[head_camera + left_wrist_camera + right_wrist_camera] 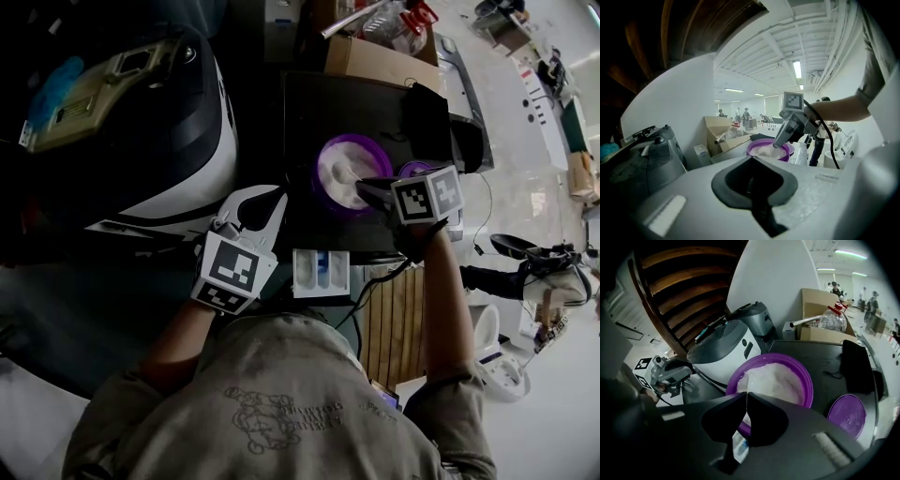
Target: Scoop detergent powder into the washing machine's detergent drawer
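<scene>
**A:** How will the detergent powder handle?

**B:** Loose, light and dry, I'd judge. It can't be pinched and will slide off anything tilted, so the hold belongs on a scoop's handle, kept level. The right gripper has its fingers pressed together on a thin pale sliver, which I take for the scoop, though little of it shows. The tips reach over the near rim of the purple bowl.

**A:** What's in the bowl?

**B:** A white heap of powder, close to the brim. The bowl looks like stiff plastic and stands on the dark tabletop. Its purple lid lies flat just beside it.

**A:** And the detergent drawer?

**B:** The detergent drawer juts out at the tabletop's front edge, near the bowl and between the two grippers. It has white compartments with blue parts — whether any powder lies in them, I cannot tell.

**A:** The other gripper?

**B:** The left gripper hangs just beside the drawer, its fingers closed on nothing.
</scene>
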`<state>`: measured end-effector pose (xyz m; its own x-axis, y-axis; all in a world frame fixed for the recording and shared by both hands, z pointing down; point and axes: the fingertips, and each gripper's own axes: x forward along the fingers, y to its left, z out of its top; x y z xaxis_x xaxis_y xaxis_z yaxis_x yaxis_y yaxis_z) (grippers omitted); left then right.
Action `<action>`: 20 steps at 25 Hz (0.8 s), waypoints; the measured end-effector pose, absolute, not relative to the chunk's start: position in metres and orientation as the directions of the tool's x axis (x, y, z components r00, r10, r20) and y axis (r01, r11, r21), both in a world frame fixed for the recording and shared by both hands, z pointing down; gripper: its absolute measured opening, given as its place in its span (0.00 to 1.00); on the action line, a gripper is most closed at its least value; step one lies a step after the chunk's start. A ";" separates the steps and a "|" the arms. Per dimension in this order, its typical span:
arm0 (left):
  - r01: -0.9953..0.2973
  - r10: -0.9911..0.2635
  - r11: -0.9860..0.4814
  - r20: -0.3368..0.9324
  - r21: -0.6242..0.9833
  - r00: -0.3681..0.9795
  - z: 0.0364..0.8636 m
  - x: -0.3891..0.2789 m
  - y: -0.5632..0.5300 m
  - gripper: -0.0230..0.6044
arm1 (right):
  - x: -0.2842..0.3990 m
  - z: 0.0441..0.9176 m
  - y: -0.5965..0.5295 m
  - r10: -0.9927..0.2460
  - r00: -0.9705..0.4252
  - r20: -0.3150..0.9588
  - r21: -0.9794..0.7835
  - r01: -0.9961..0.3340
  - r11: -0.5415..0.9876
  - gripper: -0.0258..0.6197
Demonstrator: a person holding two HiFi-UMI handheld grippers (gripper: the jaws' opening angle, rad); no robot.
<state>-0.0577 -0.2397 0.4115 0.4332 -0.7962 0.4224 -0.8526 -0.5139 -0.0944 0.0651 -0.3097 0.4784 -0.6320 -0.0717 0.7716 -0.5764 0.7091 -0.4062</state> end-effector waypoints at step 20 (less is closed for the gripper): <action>-0.845 -0.814 -0.515 0.394 -0.146 0.427 0.388 -0.063 -0.229 0.04 | 0.064 0.405 -0.296 -0.280 -0.932 0.231 -0.870 -0.326 0.369 0.09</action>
